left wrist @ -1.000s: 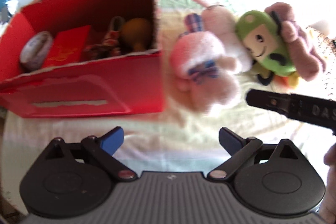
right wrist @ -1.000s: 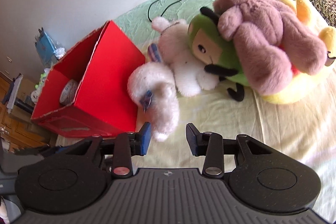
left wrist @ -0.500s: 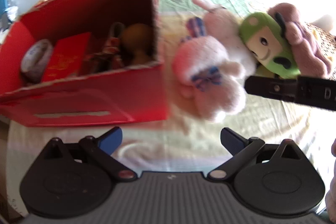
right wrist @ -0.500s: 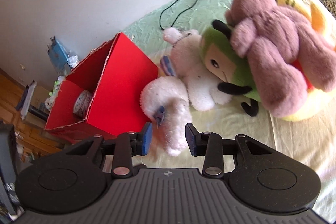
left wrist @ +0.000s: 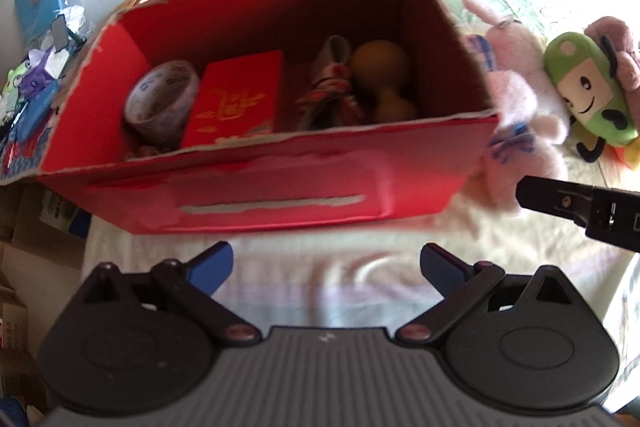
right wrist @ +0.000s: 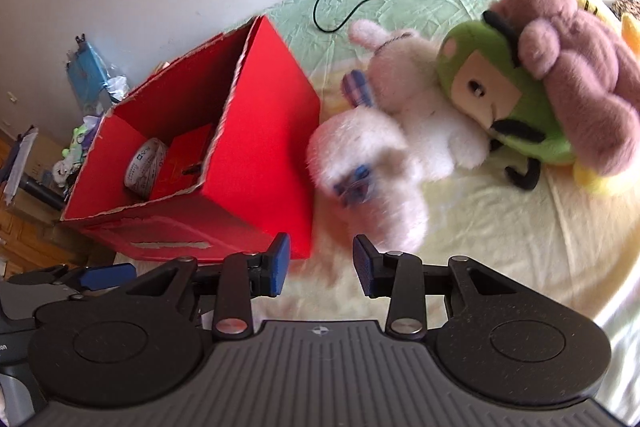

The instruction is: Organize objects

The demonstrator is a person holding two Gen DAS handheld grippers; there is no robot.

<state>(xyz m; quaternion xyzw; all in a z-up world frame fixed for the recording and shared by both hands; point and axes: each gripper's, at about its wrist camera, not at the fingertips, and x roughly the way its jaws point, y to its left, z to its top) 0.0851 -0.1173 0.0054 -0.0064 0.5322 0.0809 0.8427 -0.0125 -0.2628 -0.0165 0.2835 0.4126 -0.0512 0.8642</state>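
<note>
The bed (right wrist: 500,227) fills the scene under a pale sheet. On it sits the red box (left wrist: 280,183), open-topped, holding a tape roll (left wrist: 162,103), a red envelope (left wrist: 236,99) and a brown gourd (left wrist: 380,83). Just right of the box lies the pink rabbit (right wrist: 368,163), against the green toy (right wrist: 500,107) and mauve toy (right wrist: 576,91). Left gripper (left wrist: 326,265) hangs with jaws wide apart, nothing between; right gripper (right wrist: 320,263) half parted, empty, near the rabbit.
</note>
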